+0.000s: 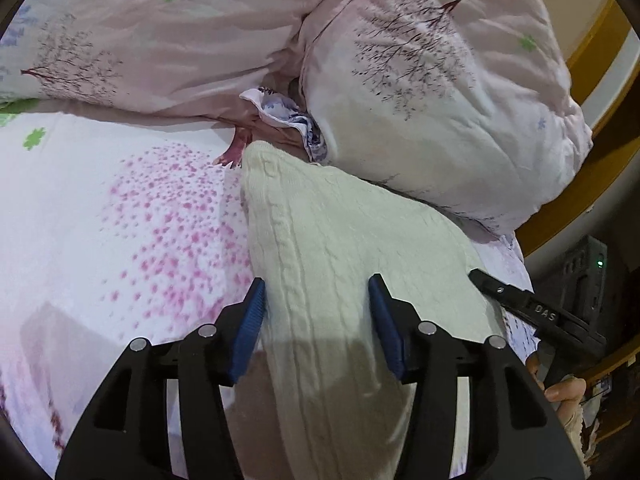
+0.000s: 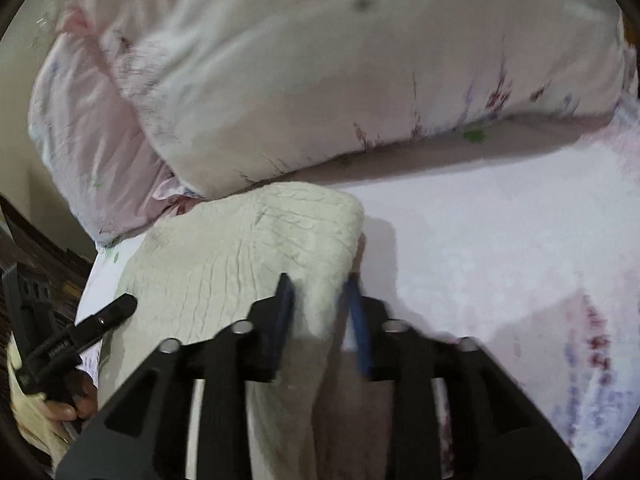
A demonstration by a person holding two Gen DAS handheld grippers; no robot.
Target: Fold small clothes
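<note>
A cream cable-knit garment (image 1: 332,248) lies on the flowered bed sheet (image 1: 100,220). My left gripper (image 1: 318,296) is open, its blue pads astride the near part of the knit. My right gripper (image 2: 320,292) is open less wide, with a raised fold of the same garment (image 2: 248,252) between its blue pads; the view is blurred and I cannot tell if the pads touch it. The right gripper's black finger (image 1: 520,300) shows at the garment's right edge in the left wrist view. The left gripper's finger (image 2: 104,316) shows at its left edge in the right wrist view.
A bulky pink flowered duvet (image 1: 420,92) is heaped behind the garment, also in the right wrist view (image 2: 320,80). A small frilled purple-print cloth (image 1: 288,116) pokes out under it. A wooden bed frame (image 1: 592,40) and a dark device (image 1: 588,272) stand at the right.
</note>
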